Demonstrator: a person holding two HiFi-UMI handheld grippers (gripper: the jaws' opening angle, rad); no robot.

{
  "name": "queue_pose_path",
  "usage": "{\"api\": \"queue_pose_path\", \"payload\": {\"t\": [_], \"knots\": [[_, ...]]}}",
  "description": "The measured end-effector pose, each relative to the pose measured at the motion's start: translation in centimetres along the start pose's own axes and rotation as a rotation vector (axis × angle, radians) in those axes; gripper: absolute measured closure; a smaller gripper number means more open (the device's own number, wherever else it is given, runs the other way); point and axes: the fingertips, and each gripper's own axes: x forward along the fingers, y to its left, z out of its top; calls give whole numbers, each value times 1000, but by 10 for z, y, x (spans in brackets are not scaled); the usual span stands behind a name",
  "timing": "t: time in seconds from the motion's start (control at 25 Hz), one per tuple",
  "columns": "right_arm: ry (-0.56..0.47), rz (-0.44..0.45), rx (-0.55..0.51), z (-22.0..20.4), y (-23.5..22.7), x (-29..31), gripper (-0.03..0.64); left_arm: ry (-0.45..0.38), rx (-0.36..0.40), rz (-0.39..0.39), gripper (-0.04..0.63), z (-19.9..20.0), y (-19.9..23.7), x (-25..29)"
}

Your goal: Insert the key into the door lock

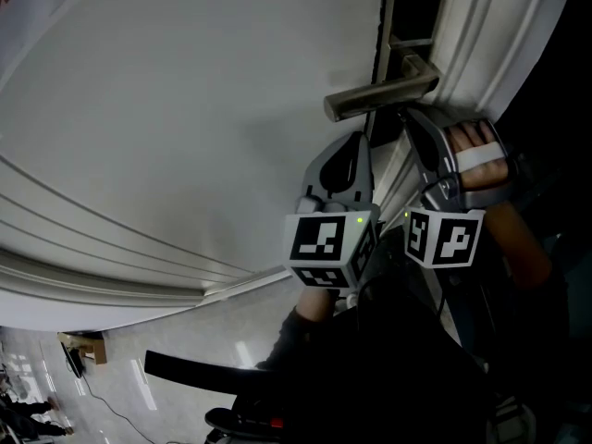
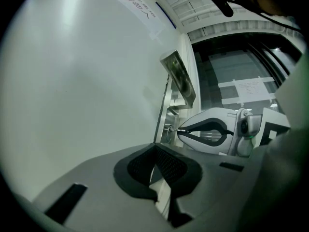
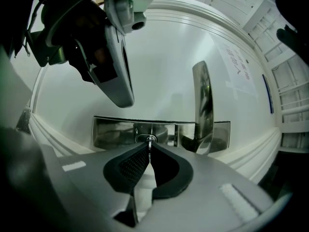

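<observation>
Right gripper (image 3: pixel 148 148): jaws pressed together on the key (image 3: pixel 150 140), pinching it at their tips.
Key: thin, silvery metal, seen edge-on as a narrow upright sliver. Only a short length shows past the dark ribbed pads (image 3: pixel 133 163).
Key position: its tip is at the round lock cylinder (image 2: pixel 168 128) in the chrome lock plate (image 3: pixel 113 132). Depth of entry cannot be told.
Lever handle (image 1: pixel 381 95): on the same plate, beside the cylinder, on the white door (image 1: pixel 185 109).
Left gripper (image 2: pixel 155 159): jaw tips closed on each other with nothing between them. It is held just beside the right gripper, near the door face.
</observation>
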Motion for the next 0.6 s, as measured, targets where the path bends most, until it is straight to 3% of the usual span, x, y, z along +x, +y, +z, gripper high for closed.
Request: {"api": "queue_pose_path", "payload": {"t": [0.6], "knots": [[2,-4,0,-1,1,2,606,10,-7,-21,595,-8,-3,4]]}}
